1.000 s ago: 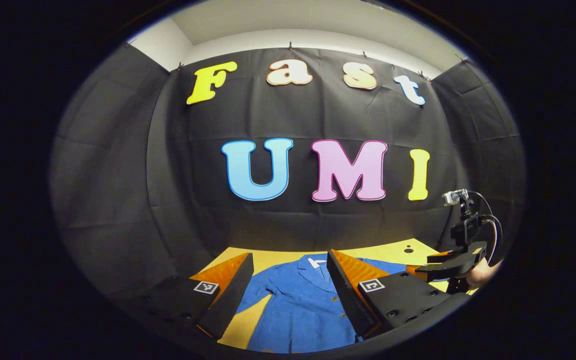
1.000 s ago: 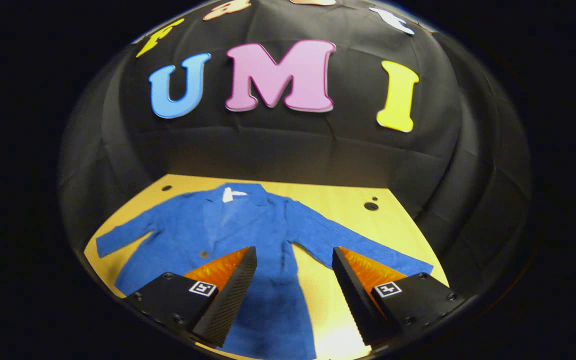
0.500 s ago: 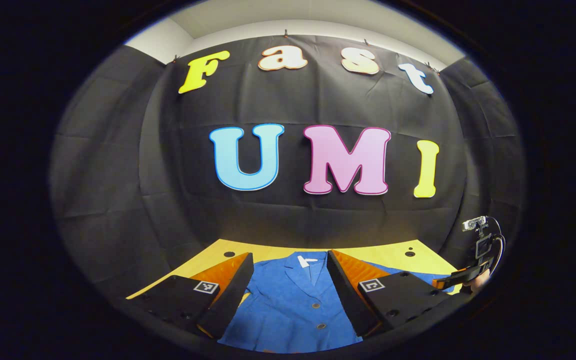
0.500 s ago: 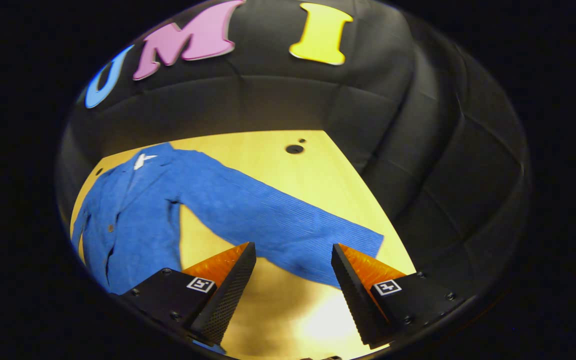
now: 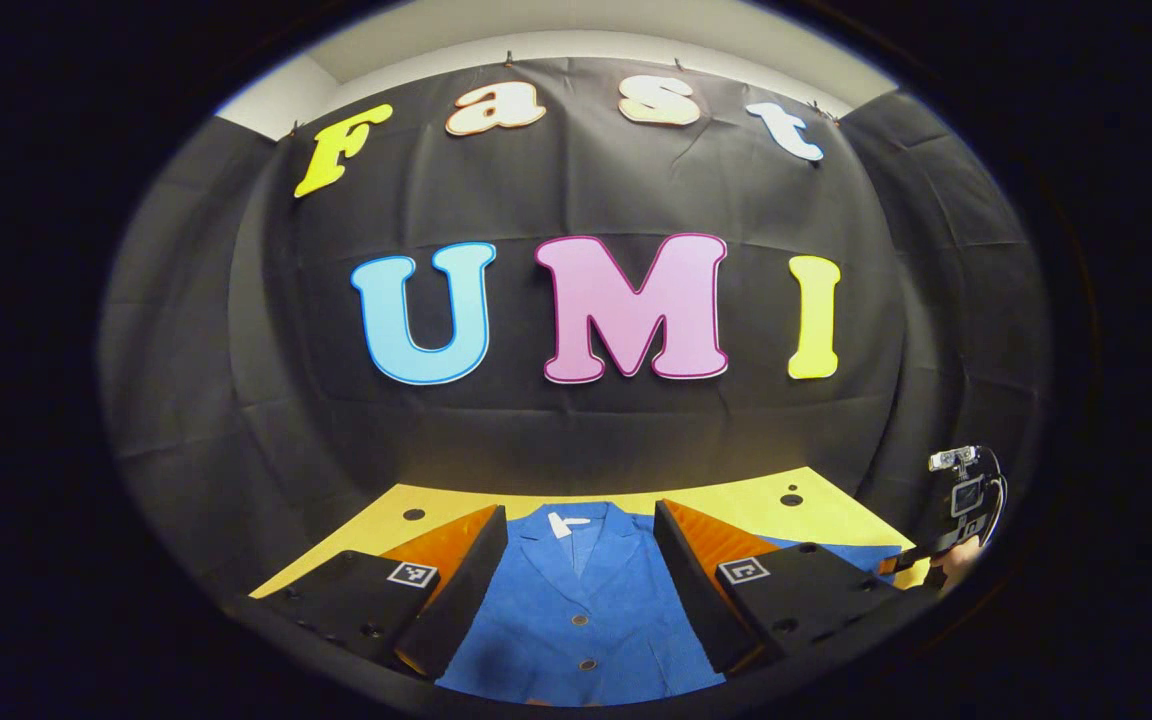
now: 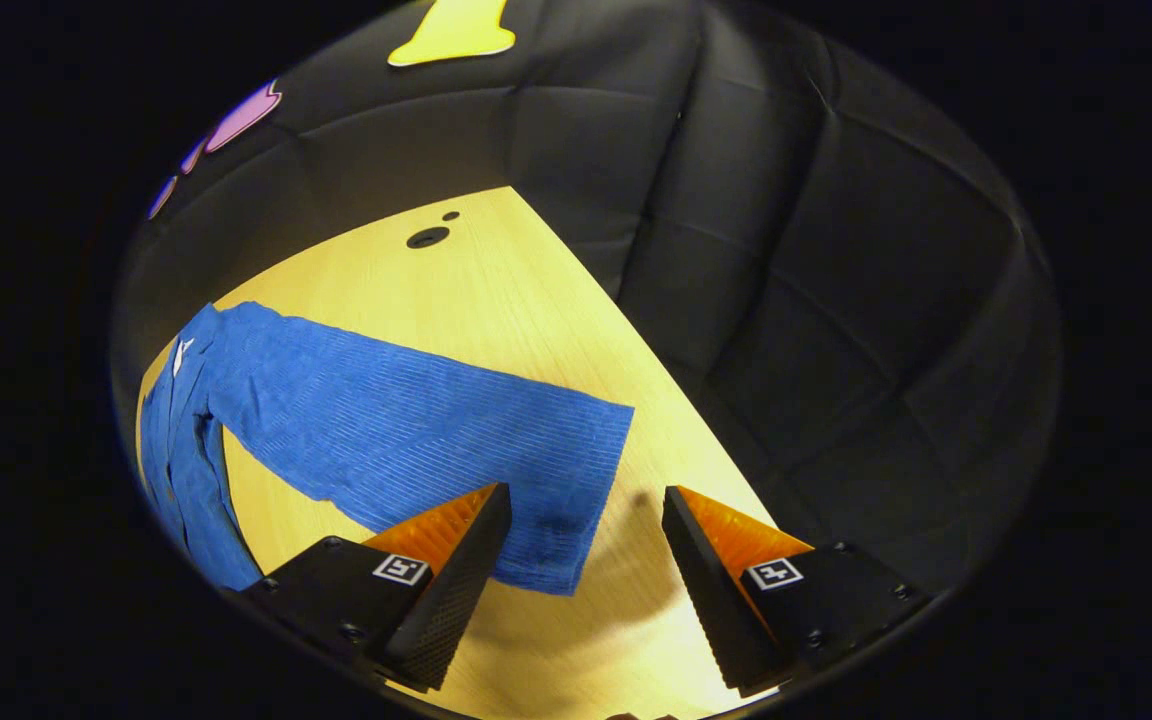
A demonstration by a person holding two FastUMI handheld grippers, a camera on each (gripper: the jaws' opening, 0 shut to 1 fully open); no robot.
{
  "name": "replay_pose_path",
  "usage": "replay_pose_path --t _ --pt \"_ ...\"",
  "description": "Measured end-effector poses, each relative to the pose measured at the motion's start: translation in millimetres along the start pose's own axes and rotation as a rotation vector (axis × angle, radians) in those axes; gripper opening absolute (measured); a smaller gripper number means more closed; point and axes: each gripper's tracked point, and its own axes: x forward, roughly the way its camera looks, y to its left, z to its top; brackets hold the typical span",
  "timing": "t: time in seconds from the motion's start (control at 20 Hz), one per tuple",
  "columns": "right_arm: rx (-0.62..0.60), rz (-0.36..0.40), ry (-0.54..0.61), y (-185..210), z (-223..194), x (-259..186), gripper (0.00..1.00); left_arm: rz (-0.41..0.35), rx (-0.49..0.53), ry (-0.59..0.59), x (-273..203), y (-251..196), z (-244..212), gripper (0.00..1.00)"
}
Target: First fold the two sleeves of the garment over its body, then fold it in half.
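Pale yellow wooden table (image 6: 496, 300) carries a blue ribbed button-front jacket (image 5: 576, 620), spread flat, sleeves unfolded. Cloth looks soft, light, limp; prob. best pinched at the cuff (image 6: 576, 500) edge. Right gripper (image 6: 586, 570) hovers just over that cuff, jaws wide apart, holding nothing. Left gripper (image 5: 581, 585) above jacket's front, jaws likewise wide, empty.

This is looking like a purpose-built recording booth, not a home. Black cloth (image 5: 586, 200) is hanging as walls on three sides of a pale wooden counter (image 6: 496, 290), pinned along its top edge below a plain white wall and ceiling (image 5: 576, 30). Round holes (image 6: 427, 237) are showing in the counter's far corners. A light is glaring on the counter's near edge.
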Motion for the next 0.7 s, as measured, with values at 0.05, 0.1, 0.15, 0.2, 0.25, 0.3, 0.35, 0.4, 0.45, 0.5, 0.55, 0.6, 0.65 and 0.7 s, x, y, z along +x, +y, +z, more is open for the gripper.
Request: replay_pose_path --t 0.05,0.1,0.15,0.2,0.25,0.3,0.35,0.4,0.45,0.5,0.55,0.6,0.65,0.7 --pt "0.007 0.018 0.022 -1 -5 1 0.99 -0.003 0.004 0.002 0 -2 1 0.84" --pt "0.023 0.023 0.018 -1 -2 -1 0.98 -0.008 0.007 0.001 1 -6 2 0.84" --pt "0.029 0.026 0.025 -2 -3 1 0.97 -0.017 0.012 -0.002 1 -10 4 0.84" --pt "0.021 0.029 0.023 0 -2 0 0.96 -0.024 0.019 -0.003 1 -13 5 0.84" --pt "0.006 0.037 0.027 2 -2 0 0.96 -0.029 0.026 -0.001 2 -15 5 0.84" --pt "-0.008 0.051 0.028 4 -2 -1 0.94 -0.033 0.031 0.000 2 -17 5 0.84" --pt "-0.011 0.057 0.030 10 -2 1 0.77 -0.035 0.032 0.000 0 -17 6 0.84" --pt "-0.008 0.058 0.037 16 -1 3 0.66 -0.036 0.030 -0.002 -1 -18 5 0.84" --pt "-0.009 0.085 0.038 25 1 6 0.56 -0.035 0.028 -0.004 -2 -17 6 0.84" --pt "0.002 0.088 0.058 31 -2 4 0.39 -0.033 0.025 -0.005 -3 -16 5 0.84" --pt "0.006 0.099 0.061 31 -1 2 0.23 -0.029 0.023 -0.004 -5 -14 4 0.84" --pt "0.010 0.164 0.062 42 2 -1 0.06 -0.024 0.021 -0.001 -7 -11 2 0.84" --pt "0.013 0.212 0.074 52 1 -2 0.06 -0.019 0.017 0.005 -8 -8 -1 0.84" --pt "0.017 0.236 0.074 58 3 -4 0.05 -0.013 0.010 0.013 -10 -3 -5 0.84"
